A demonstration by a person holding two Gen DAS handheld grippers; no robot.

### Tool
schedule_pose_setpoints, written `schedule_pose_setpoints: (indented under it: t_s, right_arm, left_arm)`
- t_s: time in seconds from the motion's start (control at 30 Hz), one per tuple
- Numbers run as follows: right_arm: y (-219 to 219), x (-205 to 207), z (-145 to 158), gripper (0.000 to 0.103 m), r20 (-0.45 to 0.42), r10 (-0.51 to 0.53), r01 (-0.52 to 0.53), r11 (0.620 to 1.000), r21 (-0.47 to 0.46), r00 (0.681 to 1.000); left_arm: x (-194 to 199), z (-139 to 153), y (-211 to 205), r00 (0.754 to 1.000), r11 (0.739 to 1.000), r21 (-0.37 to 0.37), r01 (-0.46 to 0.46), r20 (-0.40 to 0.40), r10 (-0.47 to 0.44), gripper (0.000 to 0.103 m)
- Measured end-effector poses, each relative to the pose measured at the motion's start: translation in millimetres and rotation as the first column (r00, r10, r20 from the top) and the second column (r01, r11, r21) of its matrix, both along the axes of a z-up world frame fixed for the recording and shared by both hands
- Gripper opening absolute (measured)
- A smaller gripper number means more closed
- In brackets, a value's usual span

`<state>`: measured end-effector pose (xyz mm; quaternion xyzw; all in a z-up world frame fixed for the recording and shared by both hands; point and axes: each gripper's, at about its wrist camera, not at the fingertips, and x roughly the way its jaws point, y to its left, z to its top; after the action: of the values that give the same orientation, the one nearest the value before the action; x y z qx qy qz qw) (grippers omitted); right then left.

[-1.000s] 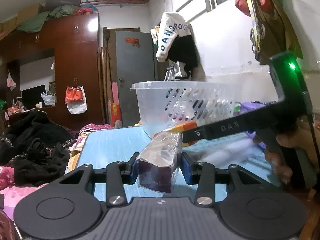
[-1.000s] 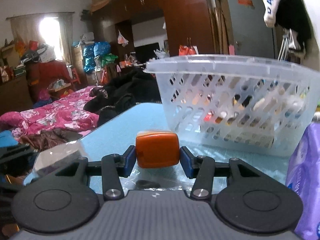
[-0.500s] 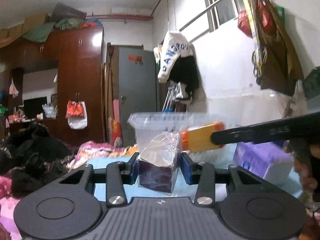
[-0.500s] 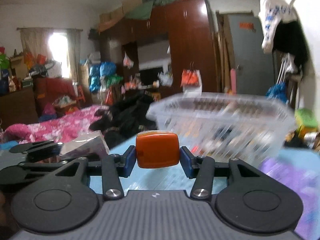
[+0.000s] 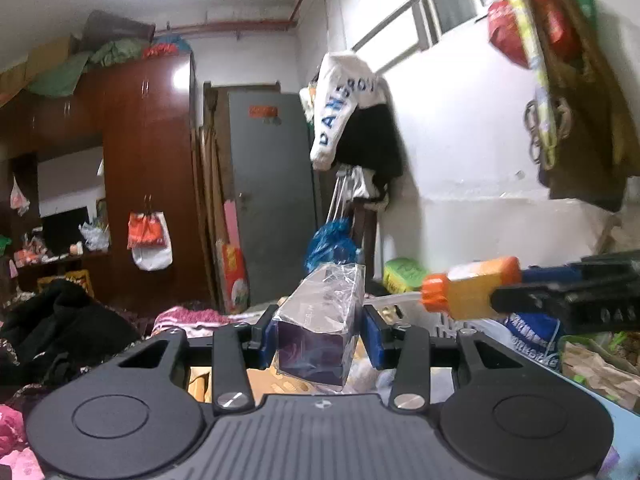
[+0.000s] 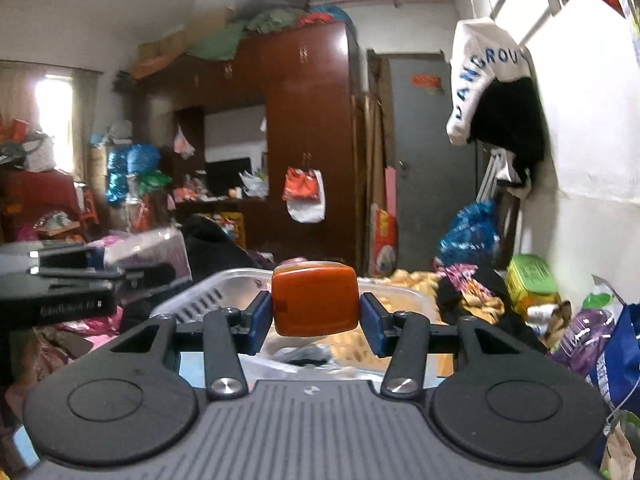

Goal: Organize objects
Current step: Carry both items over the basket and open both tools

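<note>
My left gripper [image 5: 318, 340] is shut on a purple box wrapped in clear plastic [image 5: 318, 332], held up in the air. My right gripper [image 6: 316, 322] is shut on an orange bottle [image 6: 315, 300], seen end on. In the left wrist view the same orange bottle [image 5: 468, 290] shows side on with its orange cap, held by the right gripper at the right edge. The clear plastic basket [image 6: 224, 292] lies just below and ahead of the right gripper, with several items inside. In the right wrist view the left gripper and its box [image 6: 148, 248] are at the left.
A blue table surface [image 6: 192, 364] shows below the basket. Purple and blue packages [image 6: 616, 356] stand at the right by the white wall. A green box [image 6: 530, 280] and clothes lie beyond the basket. A wardrobe [image 6: 308, 140] and grey door [image 5: 268, 196] are far back.
Both grippers have risen from table height with their objects still held. The basket has dropped from filling the views to lying low under the grippers.
</note>
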<state>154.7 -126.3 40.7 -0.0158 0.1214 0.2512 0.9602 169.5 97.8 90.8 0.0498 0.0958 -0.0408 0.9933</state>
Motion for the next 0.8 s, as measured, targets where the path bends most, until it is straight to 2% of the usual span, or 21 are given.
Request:
schedule_pose_setpoints:
  t_s: [0.23, 0.4, 0.5, 0.67, 0.7, 0.73, 0.77, 0.8]
  right_arm:
    - [-1, 31, -9, 0.051, -0.074, -0.032, 0.029, 0.999, -0.041, 0.997]
    - [-2, 43, -20, 0.051, -0.113, -0.056, 0.049, 0.997, -0.066, 0.992]
    - [-2, 47, -25, 0.051, -0.126, -0.051, 0.042, 0.996, -0.076, 0.991]
    - [-1, 49, -29, 0.052, -0.133, -0.031, 0.020, 0.996, -0.081, 0.991]
    - [-1, 49, -30, 0.052, -0.130, -0.028, 0.018, 0.997, -0.079, 0.991]
    - [-2, 48, -31, 0.054, -0.130, -0.025, 0.016, 0.997, -0.074, 0.991]
    - [-2, 47, -29, 0.067, -0.134, -0.023, 0.014, 0.997, -0.072, 0.991]
    - [-4, 46, -28, 0.084, -0.132, -0.023, 0.013, 0.997, -0.071, 0.991]
  left_arm:
    - [51, -3, 2, 0.990, 0.998, 0.019, -0.065, -0.125, 0.067, 0.046]
    - [78, -19, -6, 0.964, 0.993, 0.053, -0.102, -0.241, 0.112, 0.046]
    - [84, -25, -8, 0.957, 0.991, 0.068, -0.113, -0.262, 0.128, 0.046]
    - [94, -27, -5, 0.953, 0.990, 0.052, -0.130, -0.268, 0.140, 0.047]
    - [94, -28, -4, 0.956, 0.990, 0.052, -0.130, -0.259, 0.139, 0.049]
    - [94, -29, -4, 0.958, 0.991, 0.053, -0.125, -0.253, 0.134, 0.064]
    - [93, -30, -4, 0.959, 0.992, 0.053, -0.114, -0.256, 0.124, 0.083]
    - [91, -32, -6, 0.960, 0.993, 0.054, -0.109, -0.252, 0.119, 0.087]
